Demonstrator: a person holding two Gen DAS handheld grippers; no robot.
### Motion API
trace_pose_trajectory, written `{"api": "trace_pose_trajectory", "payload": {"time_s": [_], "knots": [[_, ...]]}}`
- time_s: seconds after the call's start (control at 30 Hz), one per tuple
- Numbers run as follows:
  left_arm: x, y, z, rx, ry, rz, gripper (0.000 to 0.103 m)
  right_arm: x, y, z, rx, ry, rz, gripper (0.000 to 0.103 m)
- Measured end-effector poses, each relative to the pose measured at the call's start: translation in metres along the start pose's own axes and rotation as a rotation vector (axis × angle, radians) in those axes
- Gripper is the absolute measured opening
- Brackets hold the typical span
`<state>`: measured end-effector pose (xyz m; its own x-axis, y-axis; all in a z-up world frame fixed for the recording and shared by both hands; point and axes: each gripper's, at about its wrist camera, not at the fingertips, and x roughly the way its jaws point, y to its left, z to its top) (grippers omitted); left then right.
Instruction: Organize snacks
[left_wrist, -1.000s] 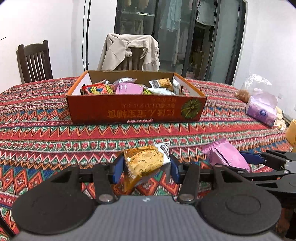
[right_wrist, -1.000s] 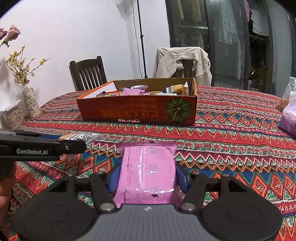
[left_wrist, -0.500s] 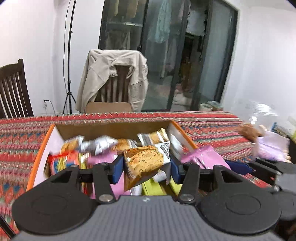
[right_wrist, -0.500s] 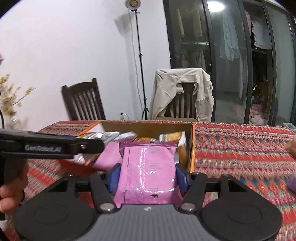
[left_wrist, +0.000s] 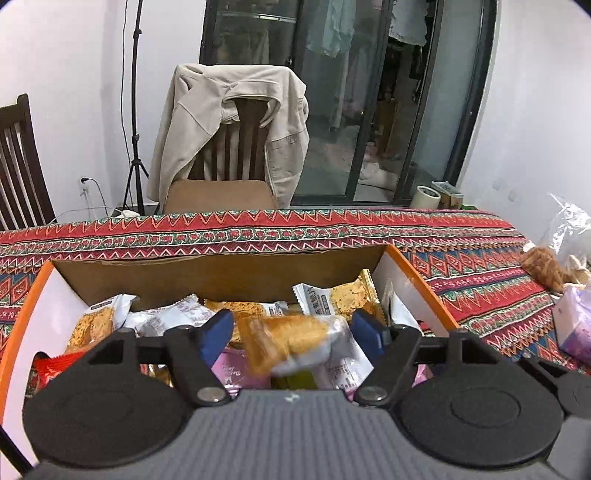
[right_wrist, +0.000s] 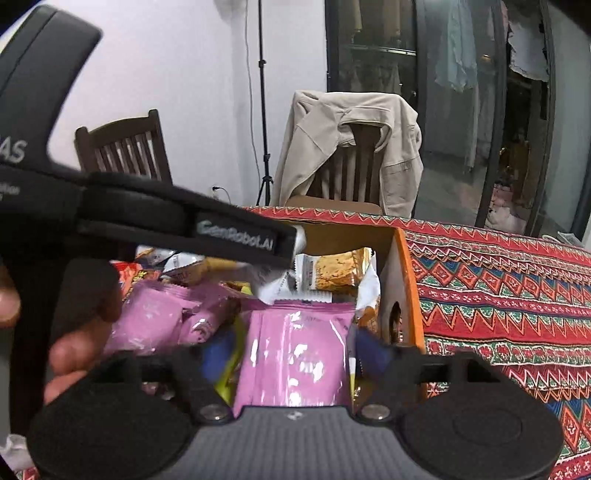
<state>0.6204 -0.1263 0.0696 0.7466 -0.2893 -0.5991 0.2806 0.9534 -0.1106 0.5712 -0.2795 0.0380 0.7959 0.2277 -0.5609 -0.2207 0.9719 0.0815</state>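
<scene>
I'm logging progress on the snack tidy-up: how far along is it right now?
Mostly done: the cardboard box already holds many packets. In hand: both grippers are over it with jaws opening, the left gripper letting go of a blurred biscuit packet, the right gripper releasing a pink packet. Left: a purple pack and a clear bag remain on the tablecloth.

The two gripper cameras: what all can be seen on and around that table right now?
cardboard box: one, orange-edged, on the table, full of snack packets
cracker packet: one, golden, blurred, between the opening left jaws, pads clear of it
pink packet: one, between the opening right jaws
tablecloth: one, red patterned
chair with beige jacket: one, behind the table
dark wooden chair: one, left rear
tissue pack: one, lilac, table's right edge
left gripper: black, blue pads
right gripper: black, blue pads
hand: one, on the left gripper's handle
</scene>
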Motion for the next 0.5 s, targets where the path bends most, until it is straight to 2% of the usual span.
{"api": "trace_pose_trajectory", "payload": {"time_s": [0.27,0.4,0.5], "knots": [[-0.04,0.007,0.003,0.006,-0.026,0.04,0.075,-0.026,0.001,0.006,0.014,-0.036,0.0,0.079],[-0.083,0.01,0.004,0.01,-0.063,0.051,0.078,-0.058,0.009,0.014,-0.007,-0.072,-0.004,0.08],[-0.124,0.008,-0.003,0.025,-0.1,0.059,0.085,-0.09,0.012,0.018,-0.028,-0.106,-0.009,0.083]]}}
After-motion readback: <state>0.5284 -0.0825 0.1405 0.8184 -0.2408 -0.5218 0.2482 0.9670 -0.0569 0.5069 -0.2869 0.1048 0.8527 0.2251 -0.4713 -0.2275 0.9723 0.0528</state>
